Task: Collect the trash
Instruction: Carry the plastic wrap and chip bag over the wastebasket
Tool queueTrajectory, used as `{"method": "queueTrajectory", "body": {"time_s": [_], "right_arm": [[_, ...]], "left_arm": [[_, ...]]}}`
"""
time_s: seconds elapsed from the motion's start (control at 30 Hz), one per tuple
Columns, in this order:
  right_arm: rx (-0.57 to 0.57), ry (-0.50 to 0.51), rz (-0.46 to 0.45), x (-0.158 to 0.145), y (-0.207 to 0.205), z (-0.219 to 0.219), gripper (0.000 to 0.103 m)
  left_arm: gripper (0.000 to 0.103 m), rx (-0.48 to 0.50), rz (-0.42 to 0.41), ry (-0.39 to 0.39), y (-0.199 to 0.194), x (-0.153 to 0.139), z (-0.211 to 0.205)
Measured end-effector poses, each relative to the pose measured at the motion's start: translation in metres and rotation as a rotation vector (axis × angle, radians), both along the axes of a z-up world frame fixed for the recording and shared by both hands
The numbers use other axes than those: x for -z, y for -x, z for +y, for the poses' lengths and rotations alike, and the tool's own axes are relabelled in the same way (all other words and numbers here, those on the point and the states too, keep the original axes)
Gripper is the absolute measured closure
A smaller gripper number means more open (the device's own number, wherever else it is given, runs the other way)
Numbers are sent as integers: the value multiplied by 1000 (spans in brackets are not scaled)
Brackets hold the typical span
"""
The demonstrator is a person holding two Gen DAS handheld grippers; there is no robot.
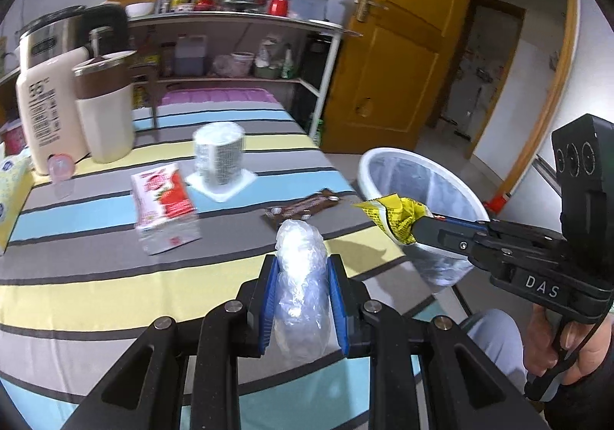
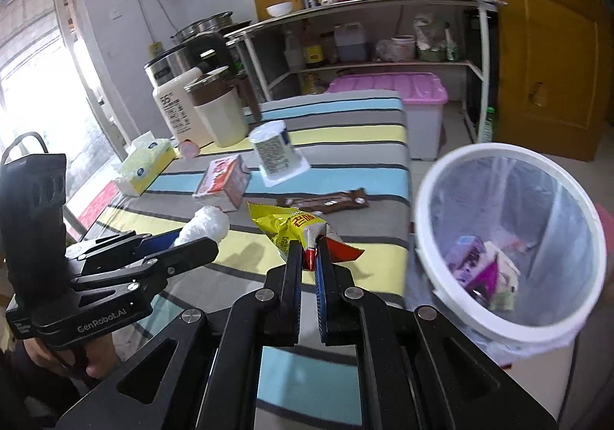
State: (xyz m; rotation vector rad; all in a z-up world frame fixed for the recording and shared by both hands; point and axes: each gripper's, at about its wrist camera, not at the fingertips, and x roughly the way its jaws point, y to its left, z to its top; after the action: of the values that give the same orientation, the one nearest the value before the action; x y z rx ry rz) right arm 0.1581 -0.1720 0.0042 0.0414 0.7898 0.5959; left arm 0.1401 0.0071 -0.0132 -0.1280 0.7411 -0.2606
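Observation:
My left gripper is shut on a crumpled clear plastic bag, held above the striped table. My right gripper is shut on a yellow snack wrapper; it also shows in the left wrist view, at the rim of the white trash bin. The bin stands at the table's right edge, lined with a clear bag, with cartons inside. On the table lie a brown chocolate wrapper, a red-and-white carton and an upturned white cup.
A tissue box, a cream jug and a large bottle stand at the table's far left. Behind are a kitchen shelf, a pink-lidded storage box and a yellow door.

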Motion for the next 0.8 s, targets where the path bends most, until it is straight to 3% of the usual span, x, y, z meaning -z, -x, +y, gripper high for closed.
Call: {"method": "queueTrajectory", "body": {"time_s": [0.8], "right_arm": [[229,5,-17,-5,2,-107,96]], "left_arm": [[77,191,-33,-16,-37,-14,-97]]}}
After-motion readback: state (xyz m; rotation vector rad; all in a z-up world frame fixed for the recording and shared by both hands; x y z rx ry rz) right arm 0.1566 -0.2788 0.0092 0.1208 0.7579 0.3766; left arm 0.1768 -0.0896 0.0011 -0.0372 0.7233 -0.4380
